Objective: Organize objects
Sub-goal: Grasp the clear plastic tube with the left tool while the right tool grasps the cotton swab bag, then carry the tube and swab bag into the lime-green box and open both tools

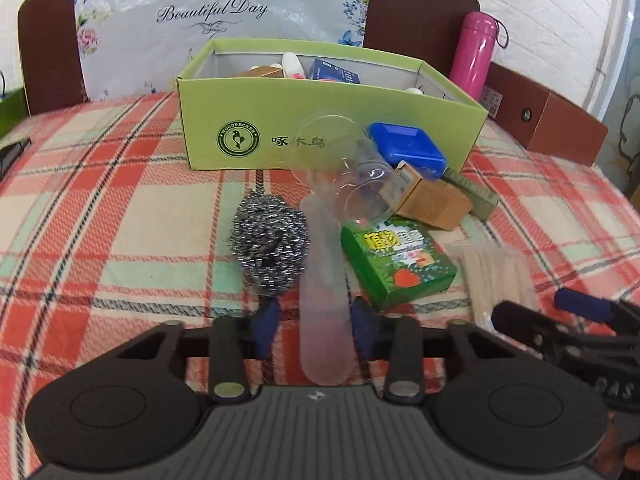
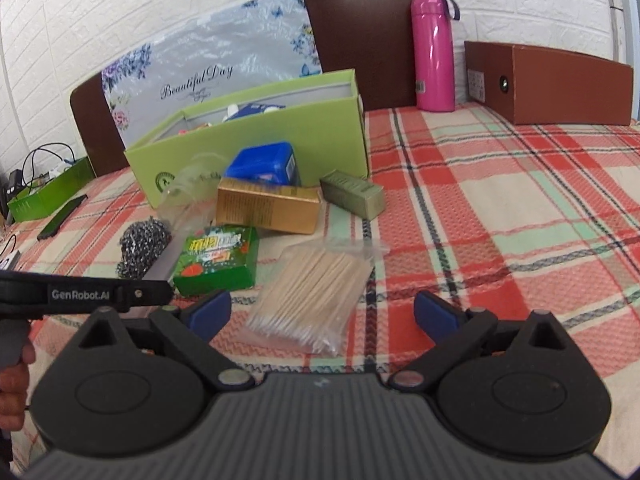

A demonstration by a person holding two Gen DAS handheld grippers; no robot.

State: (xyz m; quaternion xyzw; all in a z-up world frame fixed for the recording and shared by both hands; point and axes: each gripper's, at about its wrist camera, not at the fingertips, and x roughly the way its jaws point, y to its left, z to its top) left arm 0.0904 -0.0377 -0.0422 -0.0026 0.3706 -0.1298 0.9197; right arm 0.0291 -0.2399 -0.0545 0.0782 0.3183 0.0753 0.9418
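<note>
A frosted pinkish tube (image 1: 324,300) lies lengthwise on the plaid bedspread between the blue pads of my left gripper (image 1: 316,326). The right pad sits at its edge and a strip of cloth shows beside the left pad, so the jaws stand narrow but open around it. My right gripper (image 2: 324,312) is wide open, low over a clear bag of cotton swabs (image 2: 316,292) that lies between its fingers, untouched. A steel scourer (image 1: 270,248) and a green soap carton (image 1: 400,260) flank the tube. The open green box (image 1: 332,120) behind them holds several items.
A clear glass (image 1: 344,168), blue case (image 1: 408,148), tan carton (image 2: 268,208) and olive box (image 2: 352,194) crowd the green box's front. A pink flask (image 2: 434,52) and brown box (image 2: 560,84) stand at the headboard. A phone (image 2: 62,218) lies far left.
</note>
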